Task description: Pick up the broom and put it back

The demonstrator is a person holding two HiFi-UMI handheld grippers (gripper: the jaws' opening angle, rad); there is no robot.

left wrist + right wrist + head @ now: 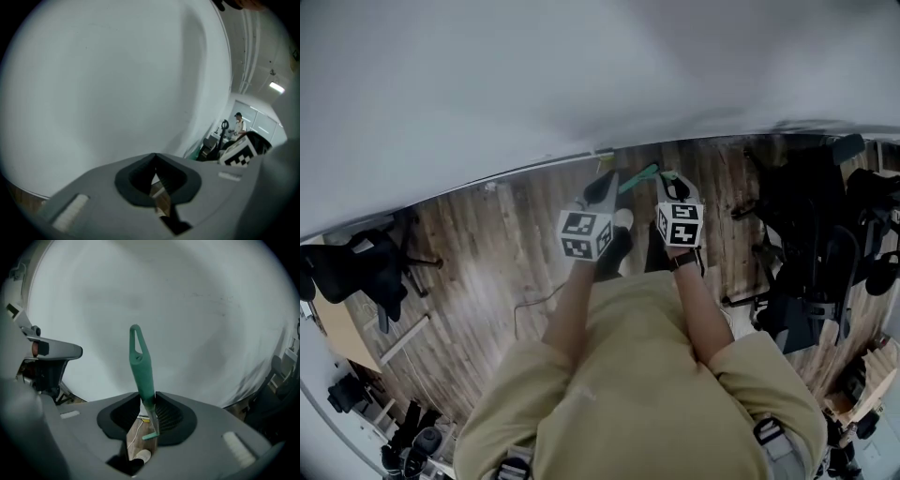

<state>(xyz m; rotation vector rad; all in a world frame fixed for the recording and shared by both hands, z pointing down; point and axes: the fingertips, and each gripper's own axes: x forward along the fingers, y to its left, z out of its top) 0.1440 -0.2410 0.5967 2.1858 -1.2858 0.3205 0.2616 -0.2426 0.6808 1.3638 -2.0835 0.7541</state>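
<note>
Nearest to us, our shirt [647,375] filled the bottom of the head view, and both forearms reached forward from it. The left claw [602,187] was closed, its tips meeting with nothing between them; through the gap below the tips in the left gripper view [155,157] we saw only a strip of floor. The right claw [671,180], just beside it, was clamped on the broom [637,178]. In the right gripper view [149,401] the pads pressed on the broom [140,364] where its green grip met the thinner metal shaft. The grip stood up above the claw and ended in a hanging loop, and the shaft ran down between the pads past a small green clip. Under the claws lay the floor [487,244] of wooden boards, with a thin cable [530,305] on it. Beyond rose the wall [534,75], plain white, close in front of both claws. A chair [366,267] stood well off to the left, and a person [240,124] stood far off along the wall.
</note>
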